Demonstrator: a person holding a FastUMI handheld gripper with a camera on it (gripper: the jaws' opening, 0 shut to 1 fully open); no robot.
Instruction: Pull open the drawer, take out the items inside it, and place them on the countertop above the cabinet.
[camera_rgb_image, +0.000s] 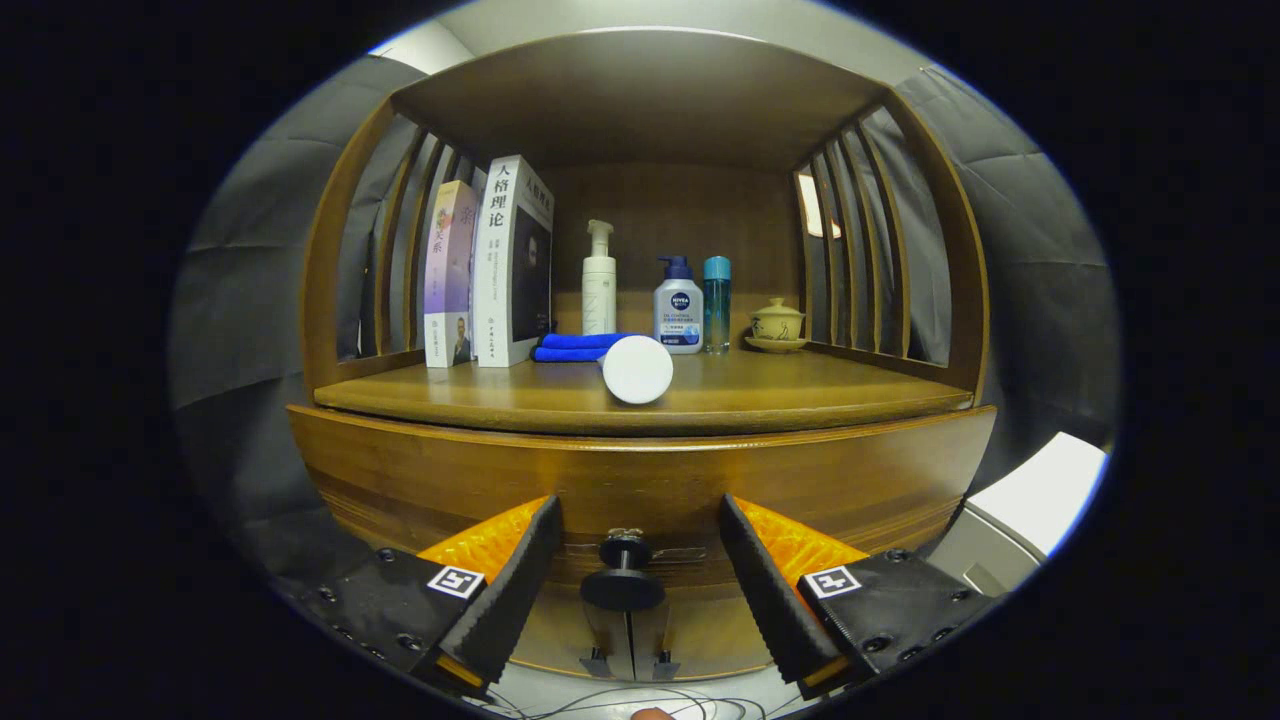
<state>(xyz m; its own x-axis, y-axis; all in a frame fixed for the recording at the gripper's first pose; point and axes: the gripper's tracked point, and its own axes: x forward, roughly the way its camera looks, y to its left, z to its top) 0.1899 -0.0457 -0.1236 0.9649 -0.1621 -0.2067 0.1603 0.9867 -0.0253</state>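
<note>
Directly ahead of the gripper (640, 520) stood a wooden cabinet (420, 470) with a curved front. The gripper's two fingers were spread wide and held nothing. Between them, and apart from both, sat the dark round knob (623, 588) of the drawer (650, 540). The drawer front lay flush with the cabinet face, so the drawer was closed. Its contents could not be seen.

Above the drawer ran the countertop (800, 395), enclosed by a slatted wooden frame on both sides and a wooden top panel. A white cylinder (637, 369) lay on its side near the front edge of the countertop, with its round end facing the camera. Just behind it lay a folded blue cloth (575, 346).

Two upright books (490, 265) stood at the left of the countertop, touching each other. A white pump bottle (599, 280) stood behind the cloth. To its right stood a second pump bottle (678, 305) with a dark blue pump, and just beside that a slim teal bottle (716, 305). A small lidded cup on a saucer (777, 325) stood at the right, near the slats.

Grey cloth walls surrounded the cabinet. A white box-shaped object (1040, 495) stood low at the right of the cabinet. Thin cables (600, 700) lay on the floor below the fingers.
</note>
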